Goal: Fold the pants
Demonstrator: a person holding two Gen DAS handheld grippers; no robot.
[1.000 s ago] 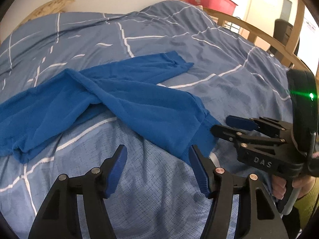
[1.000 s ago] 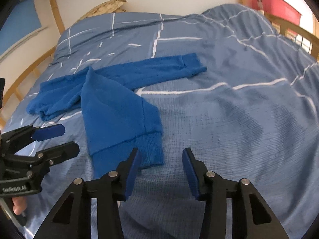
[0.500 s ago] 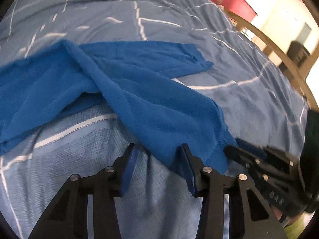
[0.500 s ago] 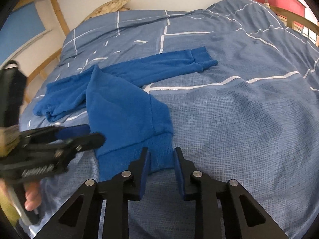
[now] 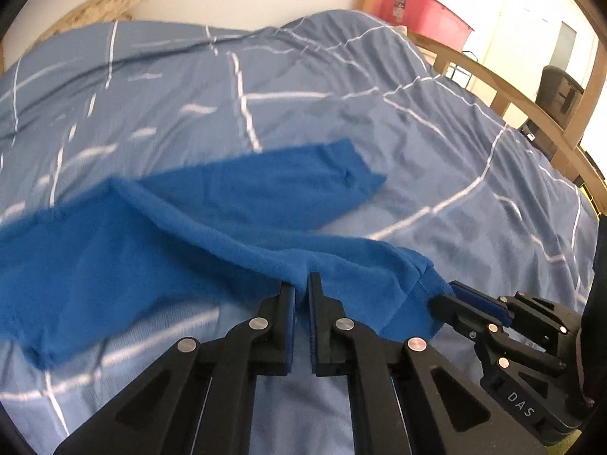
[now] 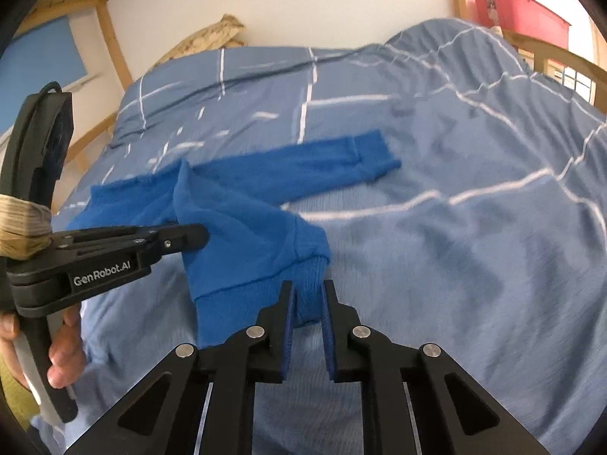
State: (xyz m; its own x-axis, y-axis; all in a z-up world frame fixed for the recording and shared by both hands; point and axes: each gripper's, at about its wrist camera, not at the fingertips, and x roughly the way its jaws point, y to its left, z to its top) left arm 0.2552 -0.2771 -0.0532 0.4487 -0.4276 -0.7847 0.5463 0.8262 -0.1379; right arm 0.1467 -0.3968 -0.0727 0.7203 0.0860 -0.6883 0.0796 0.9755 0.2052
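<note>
Blue knit pants lie spread on the bed, one leg reaching right toward the far side, the other leg coming toward me. My left gripper is shut on the near leg's edge, a little up from the cuff. My right gripper is shut on the ribbed cuff of the same leg. The right gripper also shows in the left wrist view, and the left gripper in the right wrist view. The held leg is lifted slightly off the duvet.
The bed has a blue duvet with white lines. A curved wooden bed rail runs along the right side, with a red bin and a dark chair beyond. A tan pillow lies at the head, by the wall.
Both grippers have closed from open onto the near pant leg, the left on its edge and the right on the cuff, and lifted it slightly.
</note>
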